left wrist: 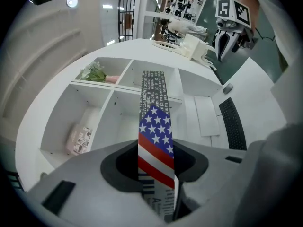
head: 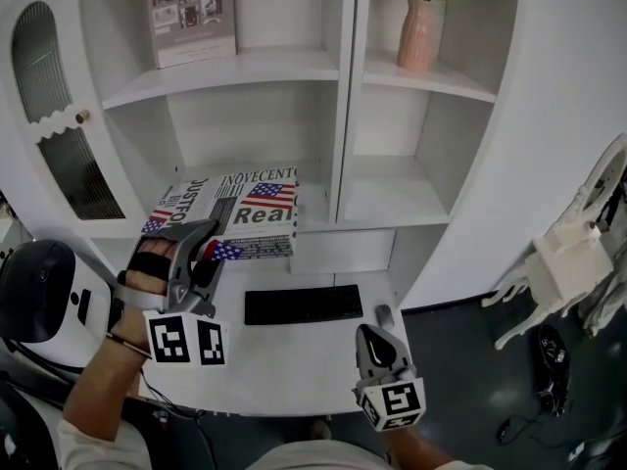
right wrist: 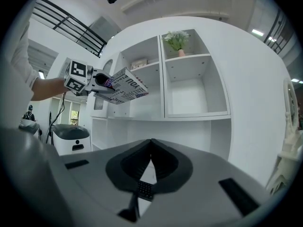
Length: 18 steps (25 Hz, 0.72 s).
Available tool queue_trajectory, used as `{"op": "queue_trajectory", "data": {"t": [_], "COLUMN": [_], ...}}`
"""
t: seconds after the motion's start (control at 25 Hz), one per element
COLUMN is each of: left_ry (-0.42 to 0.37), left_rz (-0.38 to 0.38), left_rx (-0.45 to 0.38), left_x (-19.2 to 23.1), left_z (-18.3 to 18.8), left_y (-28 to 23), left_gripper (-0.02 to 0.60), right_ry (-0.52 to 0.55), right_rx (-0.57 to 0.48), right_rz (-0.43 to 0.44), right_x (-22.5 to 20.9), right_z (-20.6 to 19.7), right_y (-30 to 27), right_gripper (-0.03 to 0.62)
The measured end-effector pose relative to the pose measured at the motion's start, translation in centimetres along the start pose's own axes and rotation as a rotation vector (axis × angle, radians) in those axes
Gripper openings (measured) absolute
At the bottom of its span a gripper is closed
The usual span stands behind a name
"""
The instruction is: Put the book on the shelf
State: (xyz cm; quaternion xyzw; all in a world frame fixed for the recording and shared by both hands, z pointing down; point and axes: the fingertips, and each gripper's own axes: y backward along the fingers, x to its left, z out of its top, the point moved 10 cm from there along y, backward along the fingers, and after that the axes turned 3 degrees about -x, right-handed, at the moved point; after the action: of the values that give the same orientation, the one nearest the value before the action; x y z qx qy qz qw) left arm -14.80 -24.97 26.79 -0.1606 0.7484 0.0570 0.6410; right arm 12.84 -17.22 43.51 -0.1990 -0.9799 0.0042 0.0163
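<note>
The book (head: 240, 213), with its flag-and-newsprint cover, is up in the air in front of the left column of the shelf (head: 343, 96). It is tilted, with its far end towards the lower left compartment, and it does not look to be resting on any board. The left gripper (head: 208, 246) has its jaws clamped on the book's near edge; seen from that gripper, the book (left wrist: 156, 145) stands edge-on between them and runs out towards the shelf. A second book (head: 191, 13) stands upright in the upper left compartment. In the upper right compartment is a pink vase (head: 418, 35) with green leaves. Below the held book a black keyboard (head: 302, 305) lies on the white desk (head: 294, 370), with a mouse (head: 385, 314) just beside its right end. The right gripper (head: 377, 339) hangs low over the desk's near right part, well apart from the book. Its jaws are together with nothing in them, their tips meeting in its own view (right wrist: 150, 143). Off to the right a white chair (head: 568, 262) stands on the dark floor. At the far left there is a white machine with a black top (head: 39, 292).
</note>
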Motion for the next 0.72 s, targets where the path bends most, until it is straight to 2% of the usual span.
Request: {"op": "queue_trajectory", "data": {"t": [0.32, 0.72], "left_ry": [-0.043, -0.034], "left_rz": [-0.052, -0.107], "left_rx": [0.024, 0.057], "left_x": [1.1, 1.6], "left_z": [-0.4, -1.5], "left_y": [-3.3, -7.8], "left_gripper": [0.153, 0.153], "right_ry": [-0.009, -0.019], "right_rx": [0.007, 0.021], "right_rz": [-0.012, -0.032], "right_x": [-1.3, -2.9], "right_z": [-0.4, -1.0], "right_y": [0.0, 0.1], "right_gripper": [0.003, 0.003]}}
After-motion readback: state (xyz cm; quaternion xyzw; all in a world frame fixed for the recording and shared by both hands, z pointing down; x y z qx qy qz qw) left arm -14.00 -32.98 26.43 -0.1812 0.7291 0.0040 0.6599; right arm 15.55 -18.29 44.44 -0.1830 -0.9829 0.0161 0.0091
